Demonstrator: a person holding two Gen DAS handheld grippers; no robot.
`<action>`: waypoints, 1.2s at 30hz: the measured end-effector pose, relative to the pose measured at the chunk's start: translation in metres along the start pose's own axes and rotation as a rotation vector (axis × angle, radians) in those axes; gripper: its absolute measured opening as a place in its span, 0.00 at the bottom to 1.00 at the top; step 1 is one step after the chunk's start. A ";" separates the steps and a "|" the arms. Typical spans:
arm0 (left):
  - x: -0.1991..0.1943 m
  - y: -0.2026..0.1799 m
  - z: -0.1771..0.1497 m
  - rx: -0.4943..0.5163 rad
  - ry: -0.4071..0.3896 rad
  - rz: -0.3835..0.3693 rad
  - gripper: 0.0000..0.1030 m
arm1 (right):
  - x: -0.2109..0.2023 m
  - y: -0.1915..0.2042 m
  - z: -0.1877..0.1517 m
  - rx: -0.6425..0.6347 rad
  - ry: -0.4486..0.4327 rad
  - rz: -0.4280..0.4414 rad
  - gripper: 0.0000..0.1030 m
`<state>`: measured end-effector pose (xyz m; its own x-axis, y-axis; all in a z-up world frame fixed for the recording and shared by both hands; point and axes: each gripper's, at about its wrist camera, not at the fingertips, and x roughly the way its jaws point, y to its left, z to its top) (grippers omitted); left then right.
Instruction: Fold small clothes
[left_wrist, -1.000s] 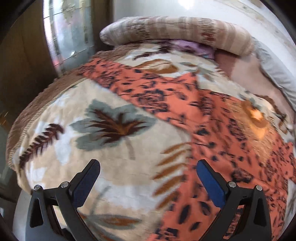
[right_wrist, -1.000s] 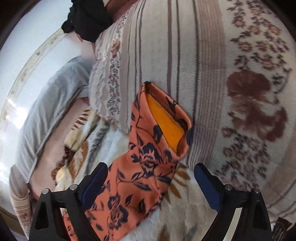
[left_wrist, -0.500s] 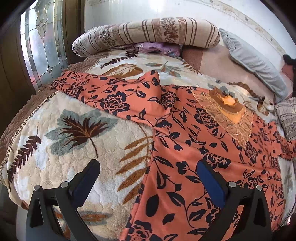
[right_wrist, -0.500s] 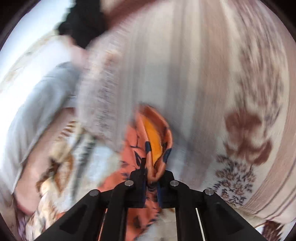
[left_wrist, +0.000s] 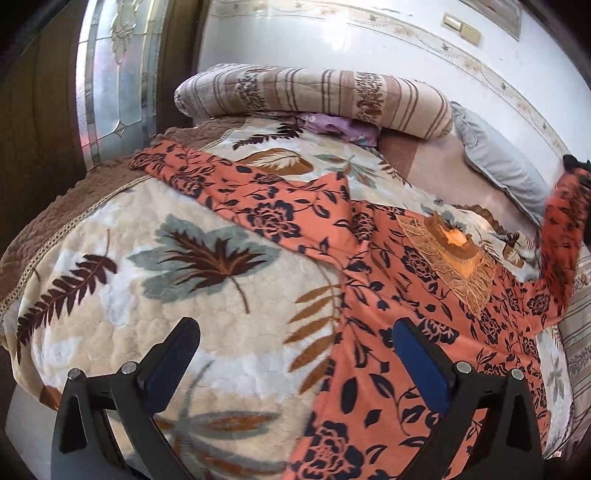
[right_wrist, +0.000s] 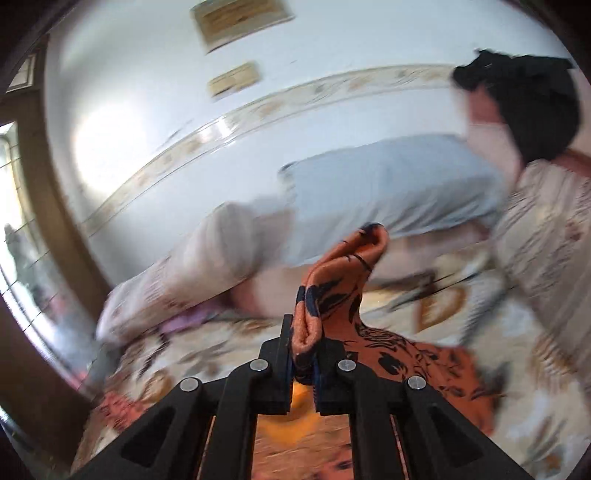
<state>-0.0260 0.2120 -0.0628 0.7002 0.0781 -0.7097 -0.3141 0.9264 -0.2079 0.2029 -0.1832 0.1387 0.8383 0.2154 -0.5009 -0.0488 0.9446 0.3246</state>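
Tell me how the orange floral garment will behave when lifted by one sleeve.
Likely floppy: the orange floral garment bunches and droops from the right gripper. Probably light, since one pinch raises the sleeve. Its body may drag across the blanket.

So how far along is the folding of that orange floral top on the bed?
Barely begun. The orange floral top with the lace collar is spread flat on the leaf-print blanket, with no fold made. In hand: the right gripper is shut on the right sleeve cuff and holds it raised. The left gripper is open over the hem, holding nothing. Both sleeves and the body are left.
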 end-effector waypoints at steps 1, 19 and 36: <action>0.000 0.005 -0.001 -0.005 -0.001 0.003 1.00 | 0.010 0.017 -0.015 0.003 0.023 0.025 0.08; 0.016 0.034 -0.006 -0.090 0.041 -0.008 1.00 | 0.112 0.058 -0.208 0.077 0.383 0.253 0.85; 0.036 0.079 0.013 -0.325 0.210 -0.232 0.99 | 0.070 0.010 -0.259 0.013 0.413 0.307 0.92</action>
<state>-0.0176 0.2927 -0.0962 0.6410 -0.2258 -0.7336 -0.3723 0.7443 -0.5544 0.1206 -0.0948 -0.1006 0.5021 0.5644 -0.6552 -0.2502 0.8200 0.5147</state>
